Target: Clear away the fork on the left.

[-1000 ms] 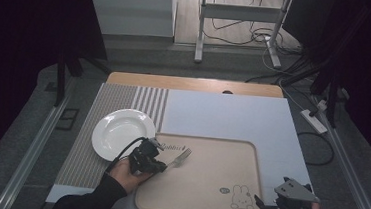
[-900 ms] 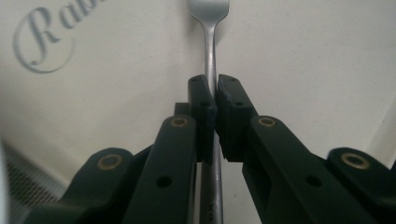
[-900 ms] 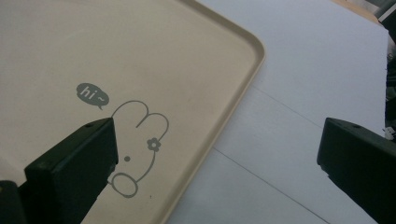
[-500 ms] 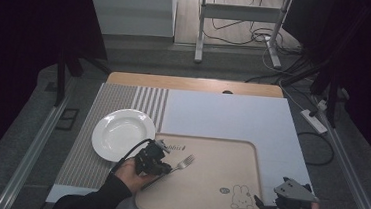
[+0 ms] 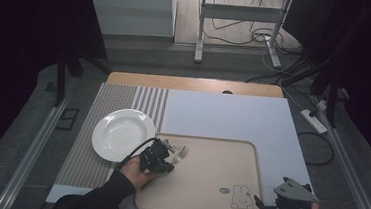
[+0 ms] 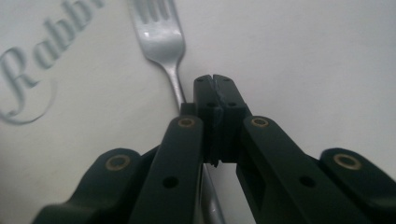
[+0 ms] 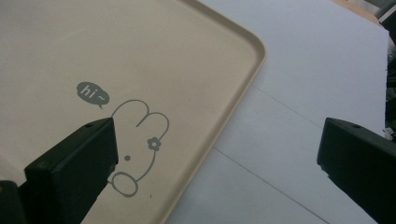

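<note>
Clamping the fork (image 6: 164,44), your left gripper (image 5: 157,157) has its jaws closed on the thin handle; the tines lie just beyond them on the tray (image 5: 207,186). Steel is stiff, light and slick, so grip mid-handle. Your right gripper (image 5: 286,205) waits wide, empty.

A beige tray (image 5: 207,186) with a grey rabbit drawing (image 7: 135,144) sits by a white plate (image 5: 121,134) on a grey-and-white striped mat (image 5: 93,167), with a silver fork (image 6: 161,37), black grippers and a pale worktop (image 5: 232,118).
</note>
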Available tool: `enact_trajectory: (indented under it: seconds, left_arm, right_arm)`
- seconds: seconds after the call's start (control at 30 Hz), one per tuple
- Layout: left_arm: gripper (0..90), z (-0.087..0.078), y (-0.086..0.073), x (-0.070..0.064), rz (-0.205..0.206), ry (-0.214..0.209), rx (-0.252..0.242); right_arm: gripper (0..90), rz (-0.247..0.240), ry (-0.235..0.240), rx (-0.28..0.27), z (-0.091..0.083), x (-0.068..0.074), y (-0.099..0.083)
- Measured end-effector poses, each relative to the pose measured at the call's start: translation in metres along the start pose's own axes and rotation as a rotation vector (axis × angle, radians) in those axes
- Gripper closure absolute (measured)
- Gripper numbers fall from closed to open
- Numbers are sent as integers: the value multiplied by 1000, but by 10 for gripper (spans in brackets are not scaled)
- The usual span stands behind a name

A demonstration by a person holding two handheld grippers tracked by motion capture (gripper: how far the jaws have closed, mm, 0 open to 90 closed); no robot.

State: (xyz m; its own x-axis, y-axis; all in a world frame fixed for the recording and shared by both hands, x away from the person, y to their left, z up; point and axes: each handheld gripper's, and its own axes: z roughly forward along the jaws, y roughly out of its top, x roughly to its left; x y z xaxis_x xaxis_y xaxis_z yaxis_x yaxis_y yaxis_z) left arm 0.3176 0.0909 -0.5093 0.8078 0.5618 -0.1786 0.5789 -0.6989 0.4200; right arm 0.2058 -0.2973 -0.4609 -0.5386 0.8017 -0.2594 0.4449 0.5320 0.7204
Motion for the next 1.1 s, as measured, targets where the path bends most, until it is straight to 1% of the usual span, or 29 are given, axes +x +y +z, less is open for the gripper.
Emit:
enact_trajectory:
  seconds: [0.1,0.17,0.2,0.27,0.33,0.37,0.4,0.47,0.57,0.63,0.7,0.83,0.87,0.93,0.97,1.0,1.03,1.07,1.1]
  left_arm:
    - [891,-1,-1,4,-11,11,1]
    - [890,-4,-3,10,-33,17,-3]
    - [890,-4,-3,10,-33,17,-3]
    - [890,-6,-5,14,-48,25,-3]
    - [890,-8,-8,19,-67,35,-4]
    - [890,-9,-10,24,-90,35,-5]
    - [890,-9,-10,24,-90,35,-5]
    - [890,-11,-12,29,-106,35,-2]
    - [890,-14,-16,35,-134,55,2]
    - [890,-15,-17,38,-140,61,1]
    - [890,-15,-18,39,-153,56,-5]
    - [889,-16,-18,39,-152,59,-9]
    - [884,-17,-18,39,-150,52,-17]
    - [858,-20,-18,38,-139,42,-37]
    - [839,-22,-18,37,-137,49,-49]
    - [777,-25,-19,35,-134,52,-72]
    - [746,-25,-19,35,-134,52,-72]
    - [746,-27,-19,34,-132,44,-90]
    - [676,-28,-20,34,-133,38,-97]
  right_arm:
    - [0,1,1,2,0,0,0]
    - [0,1,1,2,0,0,0]
    - [0,1,1,2,0,0,0]
    - [0,1,1,1,0,0,0]
    - [0,1,0,0,0,0,0]
    - [0,1,0,-1,0,0,0]
    - [0,1,0,-1,0,0,0]
    - [0,1,1,-1,0,0,0]
    - [0,1,1,0,0,0,0]
    - [0,1,0,-1,0,0,0]
    - [0,0,0,-1,0,0,0]
    - [0,0,2,2,0,0,0]
    - [0,1,1,-1,0,0,0]
    - [0,1,1,-1,0,0,0]
    - [0,0,1,-1,0,0,0]
    - [0,0,2,1,0,0,0]
    - [0,0,2,1,0,0,0]
    - [0,1,1,0,0,0,0]
    - [0,1,2,1,0,0,0]
